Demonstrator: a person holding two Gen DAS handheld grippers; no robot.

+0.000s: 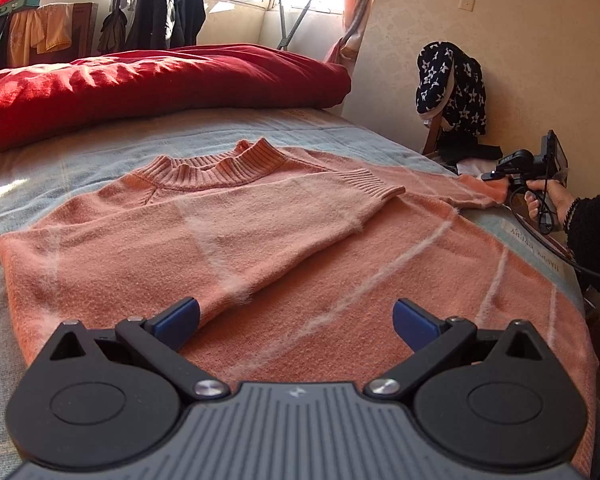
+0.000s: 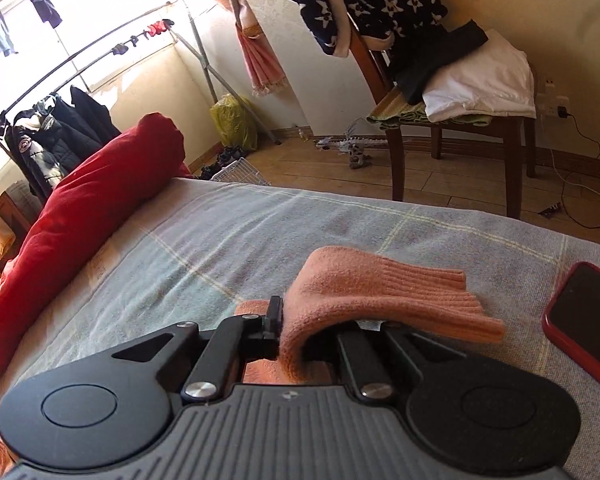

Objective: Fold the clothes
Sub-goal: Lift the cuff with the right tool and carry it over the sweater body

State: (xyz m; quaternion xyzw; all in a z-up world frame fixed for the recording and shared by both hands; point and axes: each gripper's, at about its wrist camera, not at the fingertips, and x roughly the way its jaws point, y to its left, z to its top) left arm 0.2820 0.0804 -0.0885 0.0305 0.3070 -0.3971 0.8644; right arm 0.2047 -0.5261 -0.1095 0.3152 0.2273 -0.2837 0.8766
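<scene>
Sweater (image 1: pixel 228 248), salmon-pink, lies flat on the bed (image 1: pixel 80 160) with one sleeve folded across its chest. My left gripper (image 1: pixel 296 316) hovers over the hem, its blue pads spread wide with nothing between them. My right gripper (image 2: pixel 296 336) is pinched tight on the other sleeve's ribbed cuff (image 2: pixel 380 292), lifted off the grey blanket beside a red-cased phone (image 2: pixel 588 320). A red quilt (image 1: pixel 140 80) is bunched beyond the collar.

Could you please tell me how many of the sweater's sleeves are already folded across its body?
1: one sleeve lies across the sweater's chest; the other sleeve is pinched in the right hand-held gripper.
</scene>
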